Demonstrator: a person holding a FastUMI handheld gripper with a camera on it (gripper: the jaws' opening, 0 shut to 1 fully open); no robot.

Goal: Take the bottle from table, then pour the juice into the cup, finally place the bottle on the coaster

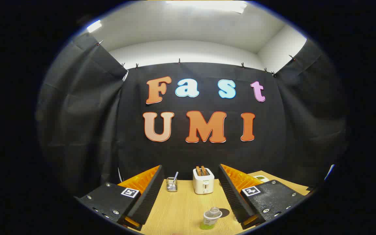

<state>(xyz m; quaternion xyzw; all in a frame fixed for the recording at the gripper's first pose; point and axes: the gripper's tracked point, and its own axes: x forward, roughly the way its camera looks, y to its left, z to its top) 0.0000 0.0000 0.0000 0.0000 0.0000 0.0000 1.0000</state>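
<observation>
Open-fingered tool (191,182) above wooden table (181,209), bottle (211,218).

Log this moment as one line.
gripper: open, holding nothing | clear plastic bottle of green juice: upright on wooden table, between fingers | white toaster: beyond

gripper (191,189): two fingers, spread wide apart, nothing between
fingers (147,195): wedge-shaped, ribbed inner faces
finger mounts: flat textured plates, round silver screws along edges
markings: one square black-white tag per plate
</observation>
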